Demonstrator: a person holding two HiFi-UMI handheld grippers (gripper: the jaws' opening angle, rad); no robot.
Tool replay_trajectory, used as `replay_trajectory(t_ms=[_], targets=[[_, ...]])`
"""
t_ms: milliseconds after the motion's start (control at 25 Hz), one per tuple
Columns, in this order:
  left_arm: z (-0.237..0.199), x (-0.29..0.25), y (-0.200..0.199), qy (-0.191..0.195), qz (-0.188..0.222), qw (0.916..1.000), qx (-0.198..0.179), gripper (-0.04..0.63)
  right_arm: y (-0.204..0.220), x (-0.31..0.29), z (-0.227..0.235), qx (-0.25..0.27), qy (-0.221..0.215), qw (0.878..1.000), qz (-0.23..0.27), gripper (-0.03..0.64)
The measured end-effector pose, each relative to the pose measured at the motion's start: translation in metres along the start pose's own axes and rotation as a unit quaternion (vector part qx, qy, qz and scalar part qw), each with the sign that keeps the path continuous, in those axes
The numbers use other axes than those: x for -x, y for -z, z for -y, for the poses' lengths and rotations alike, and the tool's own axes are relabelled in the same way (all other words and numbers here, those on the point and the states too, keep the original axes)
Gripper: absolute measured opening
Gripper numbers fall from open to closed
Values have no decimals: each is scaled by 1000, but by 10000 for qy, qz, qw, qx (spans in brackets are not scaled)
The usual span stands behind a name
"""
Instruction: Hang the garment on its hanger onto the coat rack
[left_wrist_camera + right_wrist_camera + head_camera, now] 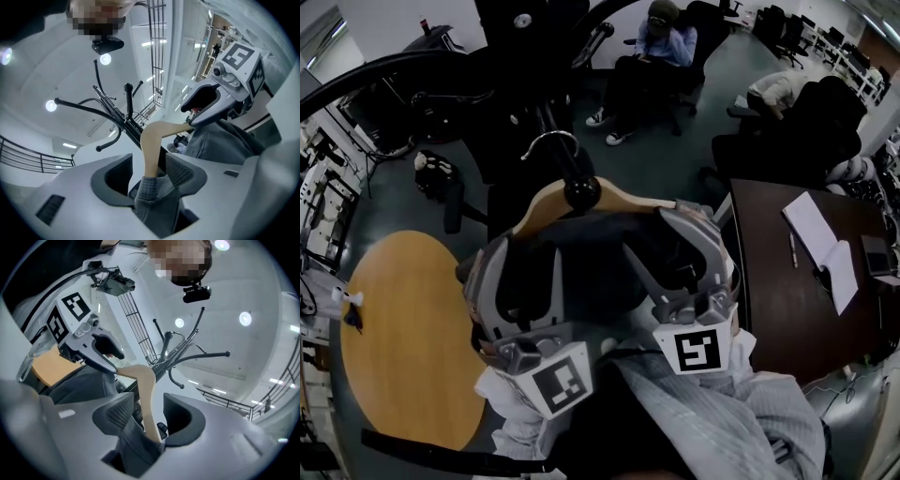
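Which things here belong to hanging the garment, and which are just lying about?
Job: wooden hanger, grey garment on it, black coat rack, left claw and right claw, both open around the hanger's arms.
Lying about: round table, dark desk with papers, seated person.

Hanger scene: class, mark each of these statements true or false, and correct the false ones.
1. The hanger is wooden with a metal hook. True.
2. The left gripper and right gripper each have an arm of the hanger between open jaws. True.
3. The garment is bright red. False: it is grey.
4. The round table is on the person's right. False: it is on the left; a dark table is on the right.
5. The coat rack is white. False: it is black.
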State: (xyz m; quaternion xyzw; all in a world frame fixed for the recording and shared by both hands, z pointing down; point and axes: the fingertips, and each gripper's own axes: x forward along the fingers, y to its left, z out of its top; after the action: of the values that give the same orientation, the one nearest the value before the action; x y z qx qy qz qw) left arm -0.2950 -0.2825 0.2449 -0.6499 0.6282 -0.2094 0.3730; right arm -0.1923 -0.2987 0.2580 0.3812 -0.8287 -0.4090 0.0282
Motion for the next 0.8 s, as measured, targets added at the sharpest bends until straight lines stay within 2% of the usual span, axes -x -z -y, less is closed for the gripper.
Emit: replay_trajectory(t_ms=[160, 240, 360, 480, 560, 680, 760, 800], targets=[[13, 13, -5, 36, 401, 9976, 559, 202, 6, 20, -4, -636, 141, 9977, -205, 169], [22, 14, -17, 92, 759, 9924, 961, 202, 17, 28, -2, -894, 229, 9946, -464, 169], [47, 7, -30, 589, 1064, 9769, 1759, 202, 38, 47, 4, -1387, 487, 9848, -928, 167], [83, -2, -39, 1234, 1120, 9588, 2300, 201, 57, 72, 10, -1884, 829, 9698, -1308, 166], [105, -5, -47, 1611, 1140, 9421, 2712, 201, 69, 88, 10, -2216, 967, 9589, -1487, 156], [137, -8, -63, 2180, 1120, 9063, 3443, 185, 80, 110, 12, -2792, 1217, 9401, -1529, 112], [162, -5, -76, 2620, 1074, 8817, 3774, 90, 84, 128, 12, -3007, 1498, 9290, -1551, 64], [174, -3, -81, 2822, 1037, 8706, 3894, 63, 87, 138, 12, -3059, 1667, 9235, -1608, 29]])
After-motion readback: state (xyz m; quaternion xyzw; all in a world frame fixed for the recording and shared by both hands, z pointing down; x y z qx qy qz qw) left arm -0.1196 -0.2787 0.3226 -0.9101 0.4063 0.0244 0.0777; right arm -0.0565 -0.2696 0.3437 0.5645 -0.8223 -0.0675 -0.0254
